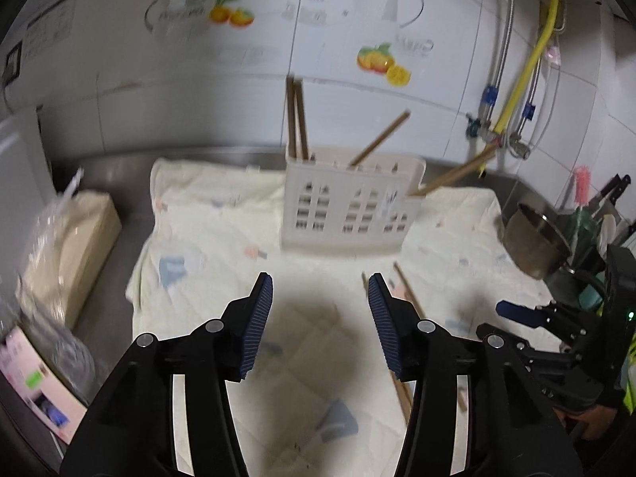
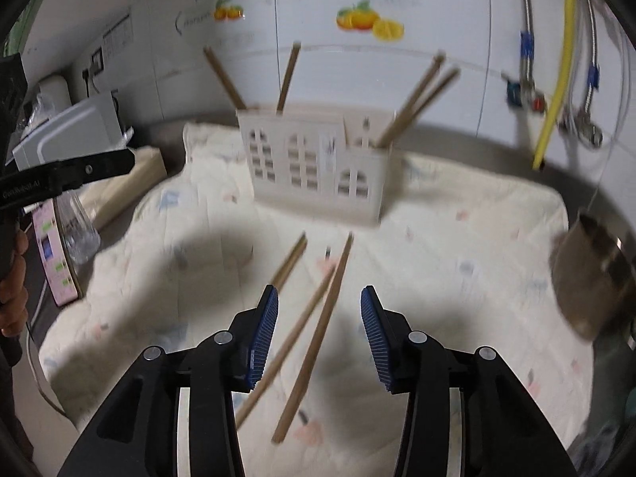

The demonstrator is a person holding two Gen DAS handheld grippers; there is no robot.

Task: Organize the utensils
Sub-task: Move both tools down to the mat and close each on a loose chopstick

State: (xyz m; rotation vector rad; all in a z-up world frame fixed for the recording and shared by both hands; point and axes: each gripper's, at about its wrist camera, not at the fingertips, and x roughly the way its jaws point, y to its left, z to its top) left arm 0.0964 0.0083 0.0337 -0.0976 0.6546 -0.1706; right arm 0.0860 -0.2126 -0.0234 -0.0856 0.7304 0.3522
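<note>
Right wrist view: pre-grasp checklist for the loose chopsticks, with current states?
1. Right gripper open, nothing held: ok.
2. Loose chopsticks lie on the cloth between its jaws, pads not touching them: ok.
3. Single target isolated: not ok; several sticks lie close together and a third runs under the left pad; exact count blurred.
4. Holder upright on the cloth with free compartment space: upright ok; free space cannot tell.
5. Left gripper open and empty, over bare cloth left of the sticks: ok.
6. Pot at the cloth's right edge, clear of the sticks: ok.
</note>
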